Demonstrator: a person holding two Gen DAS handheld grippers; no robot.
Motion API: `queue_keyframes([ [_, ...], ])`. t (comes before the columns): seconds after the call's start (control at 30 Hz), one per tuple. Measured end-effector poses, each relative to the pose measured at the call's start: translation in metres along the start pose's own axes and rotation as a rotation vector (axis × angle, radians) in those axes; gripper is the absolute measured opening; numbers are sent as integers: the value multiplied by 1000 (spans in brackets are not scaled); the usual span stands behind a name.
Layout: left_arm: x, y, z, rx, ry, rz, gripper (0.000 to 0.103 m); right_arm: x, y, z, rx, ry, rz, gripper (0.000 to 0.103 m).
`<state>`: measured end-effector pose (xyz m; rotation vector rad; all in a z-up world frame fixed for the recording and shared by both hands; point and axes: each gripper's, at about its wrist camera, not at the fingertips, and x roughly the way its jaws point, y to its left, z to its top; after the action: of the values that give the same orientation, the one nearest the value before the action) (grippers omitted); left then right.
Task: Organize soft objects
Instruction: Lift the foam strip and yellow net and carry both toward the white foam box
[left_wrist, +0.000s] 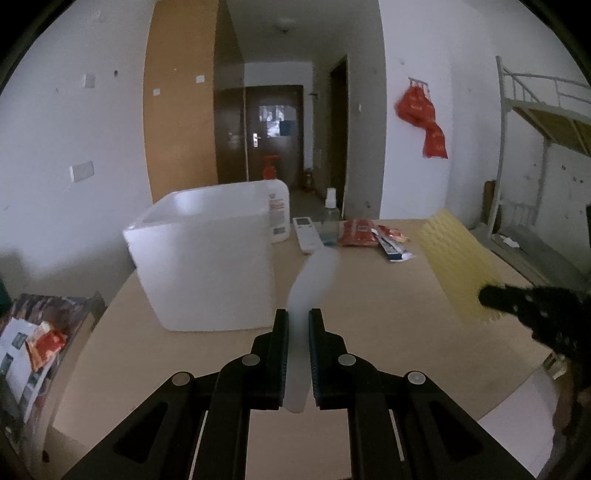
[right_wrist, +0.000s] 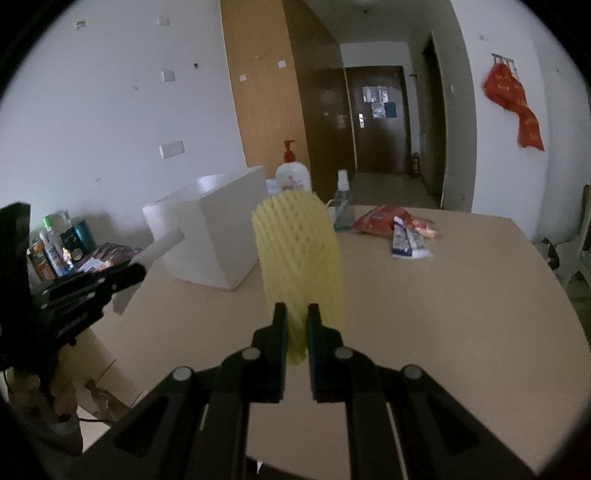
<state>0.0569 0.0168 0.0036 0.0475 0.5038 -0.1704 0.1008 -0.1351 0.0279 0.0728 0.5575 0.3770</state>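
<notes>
Each pair of tongs is clamped on a soft piece held clear above the desk (left_wrist: 369, 314), left tongs (left_wrist: 298, 325) gripping a white foam strip (left_wrist: 314, 280) and right tongs (right_wrist: 296, 317) a yellow foam net (right_wrist: 301, 251), probably bound for the white box (left_wrist: 207, 266) nearby.

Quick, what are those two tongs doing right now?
Left tongs: closed on a white foam strip.
Right tongs: closed on a yellow foam net.

A light wooden table (left_wrist: 388, 314) holds a white pump bottle with a red top (left_wrist: 277, 206), a white remote control (left_wrist: 307, 233), a clear spray bottle (left_wrist: 330, 218), red snack packets (left_wrist: 359, 232) and a blue-and-white tube (left_wrist: 393, 252), grouped together at the far edge. Red bags (left_wrist: 421, 118) hang on the white wall. A dark door (right_wrist: 378, 122) closes the hallway behind.
</notes>
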Motion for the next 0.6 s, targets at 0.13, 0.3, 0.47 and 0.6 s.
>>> queue_keyframes([
  [0.13,-8,8,-8,-22,-16,16,11,-7,9,-10,0,-18,22,13],
  [0.3,-21,20,-15,-52,-42,41,11,-8,22,-14,-23,-35,41,13],
  [0.47,-28,26,-19,-64,-58,58,11,-6,31,-15,-41,-43,66,13],
  [0.6,-32,30,-21,-70,-65,69,11,-6,36,-15,-43,-50,77,13],
])
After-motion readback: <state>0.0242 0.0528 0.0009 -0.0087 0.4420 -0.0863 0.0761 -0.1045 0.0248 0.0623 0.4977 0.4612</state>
